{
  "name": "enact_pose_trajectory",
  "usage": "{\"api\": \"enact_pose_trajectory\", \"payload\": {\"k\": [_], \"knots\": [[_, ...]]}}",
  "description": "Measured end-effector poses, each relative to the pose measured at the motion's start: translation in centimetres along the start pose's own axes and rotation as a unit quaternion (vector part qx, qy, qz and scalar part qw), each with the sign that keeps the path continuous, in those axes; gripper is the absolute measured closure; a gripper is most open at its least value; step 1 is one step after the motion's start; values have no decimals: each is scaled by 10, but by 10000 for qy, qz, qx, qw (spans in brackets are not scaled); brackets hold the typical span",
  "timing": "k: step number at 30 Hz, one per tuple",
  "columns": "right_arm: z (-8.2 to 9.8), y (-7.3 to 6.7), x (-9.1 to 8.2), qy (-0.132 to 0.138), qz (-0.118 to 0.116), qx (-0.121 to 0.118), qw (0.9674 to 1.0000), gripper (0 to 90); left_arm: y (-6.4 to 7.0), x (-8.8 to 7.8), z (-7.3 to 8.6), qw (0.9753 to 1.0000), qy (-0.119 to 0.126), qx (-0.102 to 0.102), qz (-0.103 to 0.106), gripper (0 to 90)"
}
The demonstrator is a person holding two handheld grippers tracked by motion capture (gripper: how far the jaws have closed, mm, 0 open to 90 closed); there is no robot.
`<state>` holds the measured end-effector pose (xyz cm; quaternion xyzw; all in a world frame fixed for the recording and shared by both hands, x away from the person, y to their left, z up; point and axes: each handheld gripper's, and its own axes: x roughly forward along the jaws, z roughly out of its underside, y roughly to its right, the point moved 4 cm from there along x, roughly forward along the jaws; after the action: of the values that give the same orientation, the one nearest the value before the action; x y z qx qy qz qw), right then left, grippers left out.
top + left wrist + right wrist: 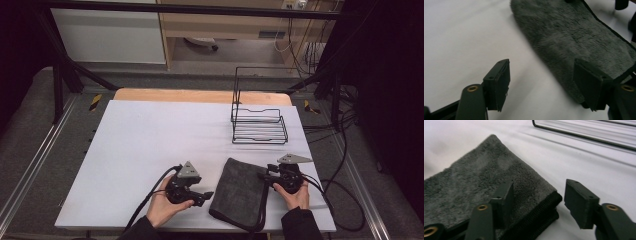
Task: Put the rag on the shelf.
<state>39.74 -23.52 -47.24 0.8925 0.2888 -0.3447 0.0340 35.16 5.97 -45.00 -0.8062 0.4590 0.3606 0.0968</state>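
Lying between the two tongs: a folded dark grey plush towel (239, 192), flat on the white sheet near the table's front edge, its black stitched hem running along the side facing the right tongs.
Left tongs (204, 197): the jaws are standing wide apart with nothing between them; in the left gripper view (541, 83) they are straddling the towel's (576, 37) near edge, one jaw over bare sheet, the other over the pile.
Right tongs (264, 176): the jaws are gaping wide and carrying nothing; in the right gripper view (537, 201) they are bracketing the towel's (486, 180) folded corner, one jaw above the pile and the other just off the doubled hem.
Step in hand: both hands seem to be closing in on opposite edges of the towel, ahead of a grasp.
Next move calls for: sinking each lower jaw under the cloth's edge, then pinching through all layers at once; the soft pile is likely to slip if only the top layer is caught.
Beyond the right tongs: a black wire rack (259, 122) is standing empty, well apart from the towel, perhaps the place it is meant for.
Surface: a white sheet (150, 140) is covering a wooden table (200, 95).
Room: black frame bars, trailing cables, grey floor mats and pale cabinets are ringing the table.
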Motion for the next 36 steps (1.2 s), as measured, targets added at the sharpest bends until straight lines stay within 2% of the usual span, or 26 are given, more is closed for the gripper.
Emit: {"api": "enact_pose_trajectory", "payload": {"k": [5, 9, 16, 17, 21, 27, 28, 29, 34, 36], "knots": [[2, 0, 2, -139, 21, 41, 9999, 500, 15, 15, 3, 9994, -294, 96, 151, 406], [3, 0, 4, -209, 23, 68, 9998, 505, 20, 23, 8, 9982, -555, 168, 152, 462], [4, 0, 7, -296, -39, 167, 9994, 517, 25, 26, 11, 9976, -660, 58, 211, 581], [4, 0, 8, -314, -86, 216, 9992, 520, 26, 26, 12, 9976, -661, 44, 217, 620], [4, 0, 9, -316, -101, 203, 9992, 531, 30, 26, 13, 9974, -680, -38, 216, 668], [2, -1, 9, -399, -320, 438, 9977, 679, 33, 26, 12, 9972, -705, -42, 239, 784], [2, -1, 9, -399, -320, 438, 9977, 679, 33, 26, 12, 9972, -712, -29, 228, 784], [1, -1, 9, -393, -399, 473, 9973, 727, 34, 26, 12, 9971, -725, -12, 221, 822], [-1, -2, 8, -400, -414, 482, 9972, 769, 33, 24, 10, 9972, -712, 16, 217, 852], [-7, -6, 11, -300, -362, 376, 9982, 779, 34, 22, 11, 9974, -687, 46, 206, 860]]}}
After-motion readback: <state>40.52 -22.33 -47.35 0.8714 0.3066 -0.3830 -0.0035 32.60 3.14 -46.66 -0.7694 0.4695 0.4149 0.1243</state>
